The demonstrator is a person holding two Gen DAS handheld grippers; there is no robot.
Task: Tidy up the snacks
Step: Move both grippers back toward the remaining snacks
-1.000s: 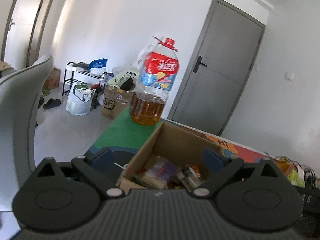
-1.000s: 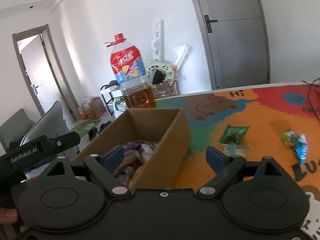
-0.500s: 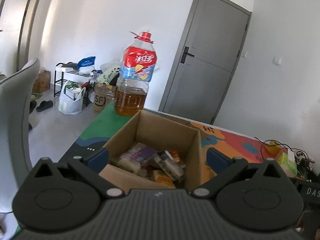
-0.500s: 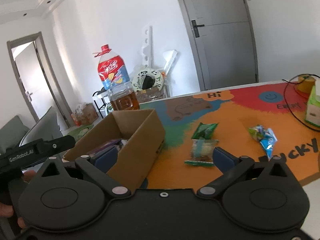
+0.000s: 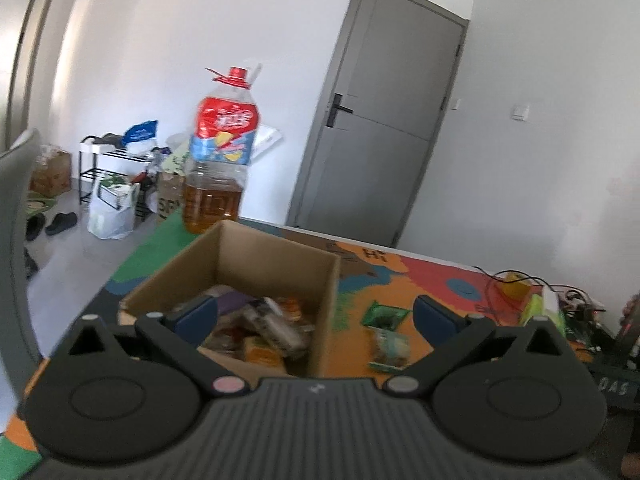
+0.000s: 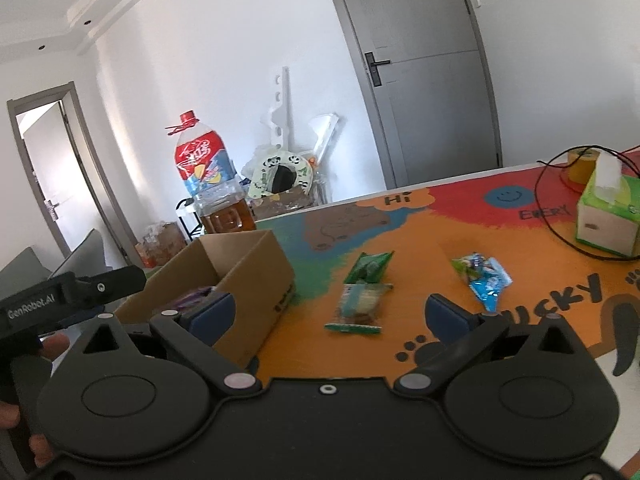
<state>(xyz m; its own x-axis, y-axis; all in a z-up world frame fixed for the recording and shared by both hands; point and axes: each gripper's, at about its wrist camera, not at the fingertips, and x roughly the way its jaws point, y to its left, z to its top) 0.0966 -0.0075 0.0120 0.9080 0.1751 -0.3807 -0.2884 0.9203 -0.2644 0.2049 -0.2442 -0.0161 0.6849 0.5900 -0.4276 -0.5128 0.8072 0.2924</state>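
- Left wrist view: the left gripper has its two blue-padded fingers spread wide with nothing gripped; its jaws have just been opening. One finger shows in front of the box's contents and the other in front of the mat to the right of the box.
- Below and ahead of it stands the open brown cardboard box, holding a jumble of wrapped snacks (too blurred to tell apart).
- Behind the box, at the table's far corner, a large clear plastic oil bottle with a red cap and red-and-blue label stands upright, amber liquid filling its lower part.
- Right wrist view: the right gripper also stands wide apart and empty, and its jaws have just been opening too.
- On the colourful cartoon-printed table mat, right of the box, lie three loose snacks: a green foil packet, a clear-wrapped packet with green ends touching its near end, and a blue-and-green wrapper a little apart to the right.
- The clear-wrapped packet lies flat on the mat, seen between the right gripper's fingers.
- A green tissue box with a white tissue sticking up sits near the mat's right edge, a black cable looping in front of it and a yellow tape roll behind it.
- At the left edge of that view a hand holds the black body of the left gripper.
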